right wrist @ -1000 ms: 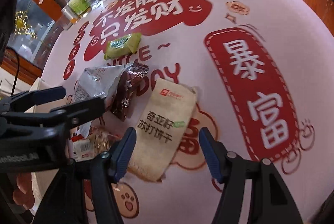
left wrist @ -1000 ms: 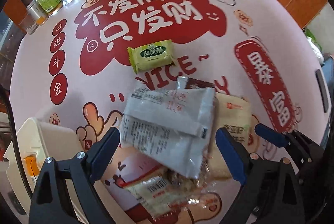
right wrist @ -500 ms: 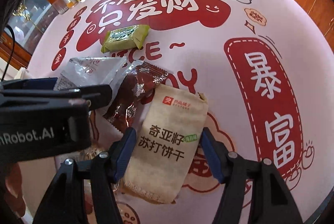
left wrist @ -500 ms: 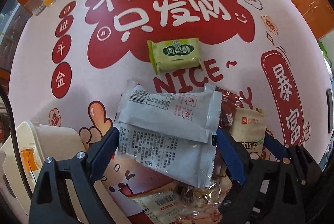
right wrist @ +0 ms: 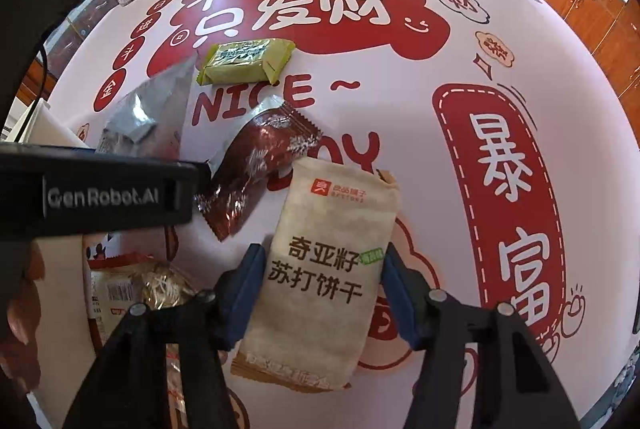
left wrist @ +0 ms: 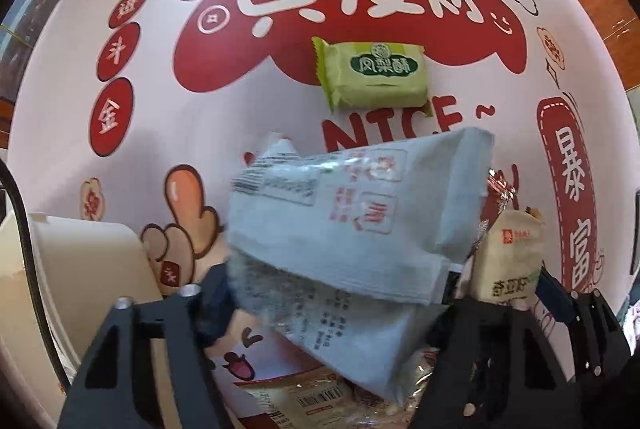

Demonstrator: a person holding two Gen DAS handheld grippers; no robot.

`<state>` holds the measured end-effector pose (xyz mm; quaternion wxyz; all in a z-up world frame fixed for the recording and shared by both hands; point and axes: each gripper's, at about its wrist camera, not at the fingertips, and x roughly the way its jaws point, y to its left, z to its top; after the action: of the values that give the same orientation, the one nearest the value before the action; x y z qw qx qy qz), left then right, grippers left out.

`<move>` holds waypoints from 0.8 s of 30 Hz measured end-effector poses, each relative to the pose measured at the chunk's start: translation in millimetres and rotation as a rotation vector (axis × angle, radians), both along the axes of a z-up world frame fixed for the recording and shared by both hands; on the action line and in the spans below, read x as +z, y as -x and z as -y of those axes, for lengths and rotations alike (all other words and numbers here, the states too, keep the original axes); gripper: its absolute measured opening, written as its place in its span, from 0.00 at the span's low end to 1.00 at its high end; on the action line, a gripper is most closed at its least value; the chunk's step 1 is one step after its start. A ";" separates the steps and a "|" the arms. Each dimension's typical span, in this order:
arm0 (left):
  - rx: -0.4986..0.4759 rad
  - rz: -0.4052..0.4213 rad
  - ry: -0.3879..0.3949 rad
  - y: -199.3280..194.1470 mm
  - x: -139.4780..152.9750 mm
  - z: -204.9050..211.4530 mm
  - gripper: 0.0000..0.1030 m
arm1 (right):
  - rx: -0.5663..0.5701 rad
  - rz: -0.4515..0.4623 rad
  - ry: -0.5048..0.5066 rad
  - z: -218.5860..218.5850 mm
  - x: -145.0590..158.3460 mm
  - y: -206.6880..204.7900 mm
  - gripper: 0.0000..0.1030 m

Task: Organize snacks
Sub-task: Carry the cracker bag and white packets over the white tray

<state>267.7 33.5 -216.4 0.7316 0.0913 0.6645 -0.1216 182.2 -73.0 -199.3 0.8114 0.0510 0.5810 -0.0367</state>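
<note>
While both grippers close, this is how things sit:
Left gripper (left wrist: 336, 293): pinching the crinkly silver-grey packet (left wrist: 352, 213), tilted above the desk (right wrist: 400, 77).
Right gripper (right wrist: 320, 289): pads against the matte beige cracker pouch (right wrist: 332, 269), flat.
Glossy maroon wrapper (right wrist: 260, 165): just left of the pouch.
Green pillow pack (right wrist: 244, 61): farther off, alone.
</note>
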 end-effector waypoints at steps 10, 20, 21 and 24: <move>-0.021 0.055 0.065 15.7 27.0 3.3 0.46 | -0.025 -0.003 -0.019 10.6 5.7 16.0 0.55; -0.071 0.154 0.210 72.5 111.1 -21.6 0.46 | -0.034 0.054 -0.043 15.1 46.8 38.6 0.55; -0.085 0.173 0.228 83.3 124.5 -28.3 0.46 | -0.027 0.064 -0.047 14.1 54.0 41.1 0.55; -0.102 0.216 0.256 104.6 149.2 -43.4 0.46 | -0.008 0.091 -0.060 6.3 75.6 50.4 0.55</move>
<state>163.1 77.0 -67.2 0.7972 0.0436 0.5558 -0.2314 131.8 -79.3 -123.6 0.8349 0.0793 0.5443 -0.0200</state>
